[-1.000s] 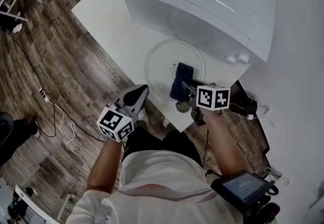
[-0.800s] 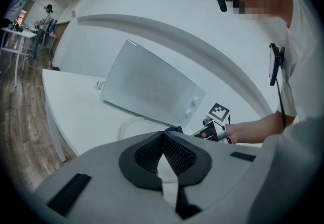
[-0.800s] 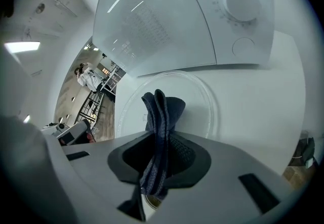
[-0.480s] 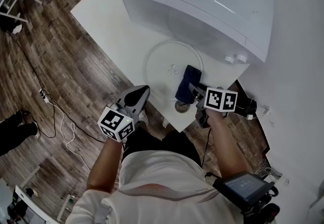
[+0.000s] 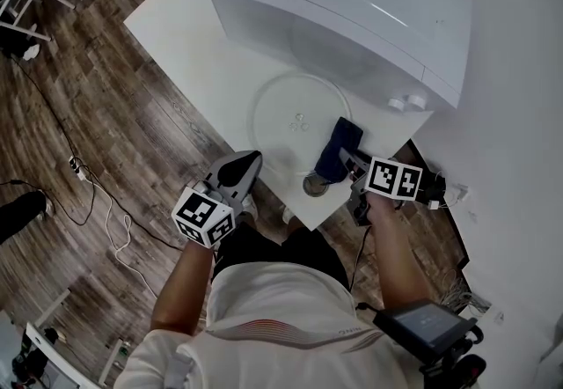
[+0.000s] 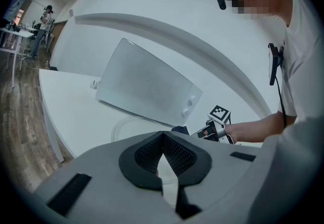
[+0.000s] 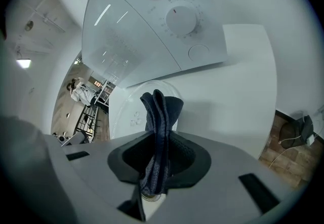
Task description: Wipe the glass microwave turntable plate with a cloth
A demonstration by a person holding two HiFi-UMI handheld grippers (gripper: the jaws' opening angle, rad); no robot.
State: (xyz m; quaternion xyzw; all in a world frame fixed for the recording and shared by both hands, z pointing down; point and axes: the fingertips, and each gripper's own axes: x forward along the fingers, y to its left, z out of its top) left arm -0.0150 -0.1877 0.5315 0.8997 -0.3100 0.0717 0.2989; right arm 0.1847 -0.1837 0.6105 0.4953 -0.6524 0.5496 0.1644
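The round clear glass plate [image 5: 295,114] lies flat on the white table [image 5: 189,35] in front of the microwave [image 5: 352,9]. My right gripper [image 5: 350,158] is shut on a folded dark blue cloth [image 5: 339,148], which rests at the plate's near right rim. In the right gripper view the cloth [image 7: 161,111] stands up between the jaws of the right gripper [image 7: 158,159], over the plate [image 7: 124,114]. My left gripper [image 5: 247,158] hovers by the table's near edge, just short of the plate, jaws together and empty. The left gripper view shows the plate [image 6: 134,127] and the cloth [image 6: 180,129] beyond the left gripper [image 6: 163,139].
The white microwave [image 7: 147,20], with two knobs, stands close behind the plate. A small round grey object [image 5: 315,185] sits at the table's near edge below the cloth. Wood floor with cables [image 5: 97,202] lies to the left. A white wall [image 5: 519,114] is on the right.
My right gripper has dragged the cloth to the right, from the plate's middle to its near right rim. The left gripper has stayed put.
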